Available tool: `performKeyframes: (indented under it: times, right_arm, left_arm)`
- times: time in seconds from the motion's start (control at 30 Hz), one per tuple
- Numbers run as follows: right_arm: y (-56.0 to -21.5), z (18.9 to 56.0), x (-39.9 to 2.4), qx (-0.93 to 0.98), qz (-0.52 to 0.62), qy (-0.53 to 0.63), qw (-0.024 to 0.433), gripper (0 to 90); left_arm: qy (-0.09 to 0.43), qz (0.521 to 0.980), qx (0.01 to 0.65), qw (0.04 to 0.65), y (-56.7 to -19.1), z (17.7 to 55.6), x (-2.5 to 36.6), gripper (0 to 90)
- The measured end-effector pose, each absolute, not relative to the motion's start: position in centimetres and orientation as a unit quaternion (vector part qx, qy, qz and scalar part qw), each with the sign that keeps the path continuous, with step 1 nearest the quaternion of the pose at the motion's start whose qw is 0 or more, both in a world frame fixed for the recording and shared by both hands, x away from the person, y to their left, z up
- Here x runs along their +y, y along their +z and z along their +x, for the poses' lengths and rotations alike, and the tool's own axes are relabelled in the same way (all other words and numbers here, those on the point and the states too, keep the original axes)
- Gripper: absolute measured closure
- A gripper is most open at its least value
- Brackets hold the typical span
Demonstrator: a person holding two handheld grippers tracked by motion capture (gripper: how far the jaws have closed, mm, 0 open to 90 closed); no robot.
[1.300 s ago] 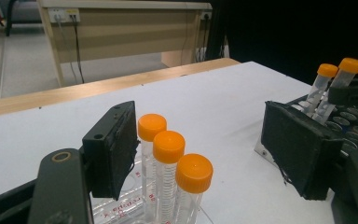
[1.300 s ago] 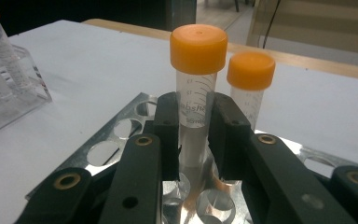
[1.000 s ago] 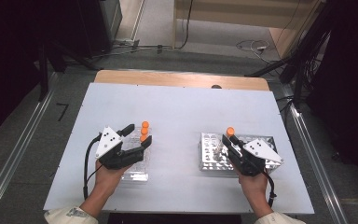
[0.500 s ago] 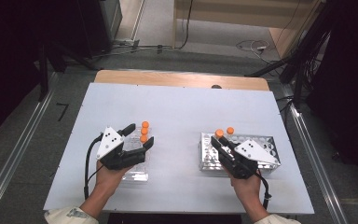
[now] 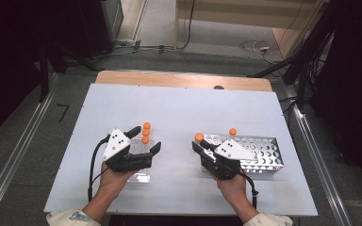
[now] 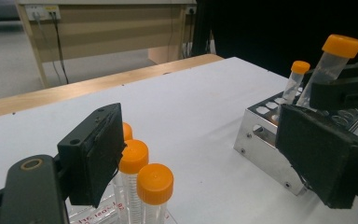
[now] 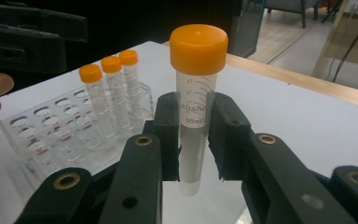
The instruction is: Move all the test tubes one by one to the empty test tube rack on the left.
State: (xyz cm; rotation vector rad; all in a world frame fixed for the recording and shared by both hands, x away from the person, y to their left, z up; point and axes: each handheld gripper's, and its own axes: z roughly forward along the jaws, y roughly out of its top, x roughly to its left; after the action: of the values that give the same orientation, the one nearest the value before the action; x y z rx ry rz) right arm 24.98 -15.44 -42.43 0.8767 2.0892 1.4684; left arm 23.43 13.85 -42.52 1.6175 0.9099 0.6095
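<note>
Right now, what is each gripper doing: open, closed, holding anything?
Left gripper: open, fingers have just been opening, nothing between them.
Right gripper: shut on an orange-capped tube.

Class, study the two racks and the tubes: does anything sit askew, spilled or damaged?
Nothing is spilled or broken. Three capped tubes stand upright in the clear rack. The one tube in the metal rack leans instead of standing straight. The right gripper holds another tube upright, clear of both racks.
</note>
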Motion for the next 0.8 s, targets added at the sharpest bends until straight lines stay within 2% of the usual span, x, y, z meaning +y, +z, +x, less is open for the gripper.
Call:
performKeyframes:
  times: [0.37, 0.8]
  right_arm:
    - [-43.3, 25.7, -12.5, 0.776, 0.3, 0.519, 0.198, 71.7]
    - [-44.3, 25.9, -9.9, 0.792, 0.285, 0.51, 0.177, 71.7]
  left_arm:
    - [0.254, 0.681, 0.386, 0.568, -42.4, 23.4, 13.9, 17.9]
    - [0.236, 0.691, 0.361, 0.58, -42.2, 23.4, 12.8, 28.0]
